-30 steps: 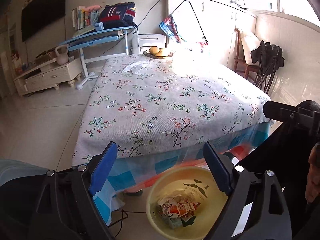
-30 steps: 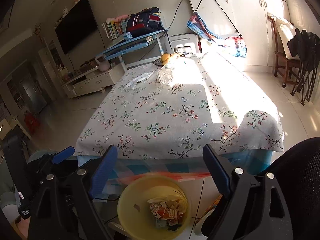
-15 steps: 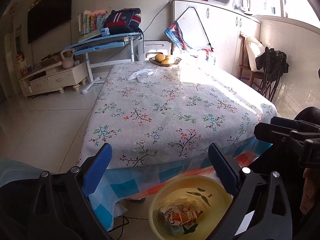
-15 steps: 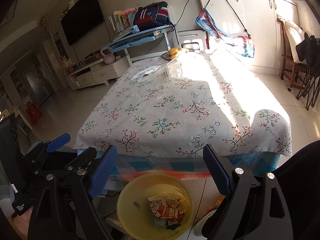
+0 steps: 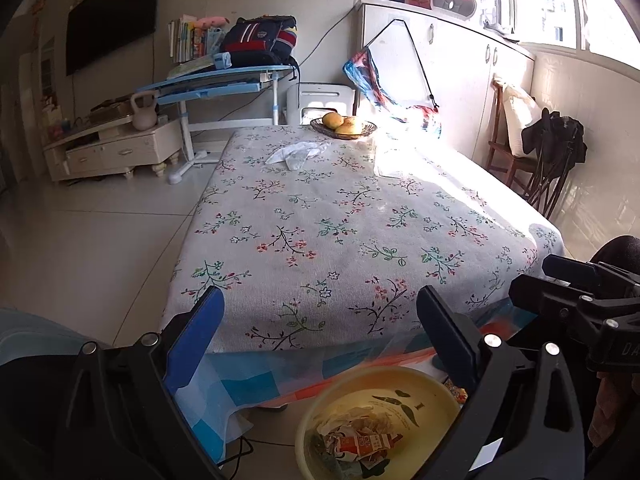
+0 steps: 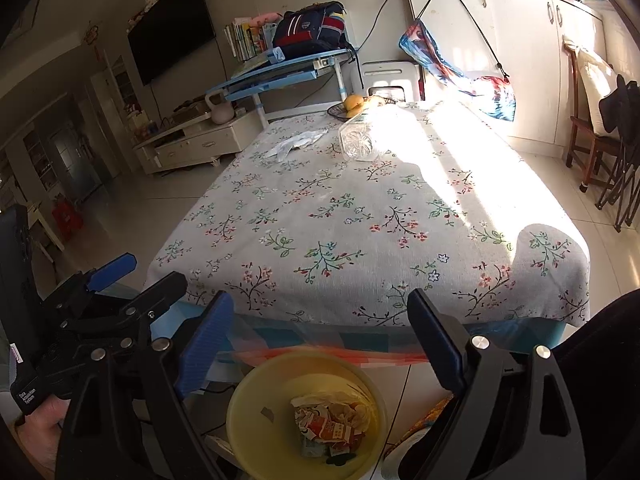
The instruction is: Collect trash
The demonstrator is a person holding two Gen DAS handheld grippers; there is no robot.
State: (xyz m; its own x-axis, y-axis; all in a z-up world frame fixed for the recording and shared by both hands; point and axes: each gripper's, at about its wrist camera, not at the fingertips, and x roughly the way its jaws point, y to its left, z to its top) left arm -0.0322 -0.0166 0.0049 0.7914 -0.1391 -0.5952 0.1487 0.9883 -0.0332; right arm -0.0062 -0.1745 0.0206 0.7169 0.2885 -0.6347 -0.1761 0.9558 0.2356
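A home living room: a wall TV (image 6: 172,26), a floral-clothed table (image 5: 344,216) with a fruit bowl (image 5: 343,125), a desk (image 6: 280,72) bearing books and a backpack (image 6: 310,26).

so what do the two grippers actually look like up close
Both match: the left gripper and right gripper have black plastic frames with triangular cutouts and silver bolts. The fingers carry flat blue pads. In the right view, the left unit's body bears small white lettering, too small to read, and a bare hand grips it.

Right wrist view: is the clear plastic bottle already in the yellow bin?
No. The clear plastic bottle lies on the floral tablecloth at the table's far end, while the yellow bin on the floor holds only crumpled wrappers.
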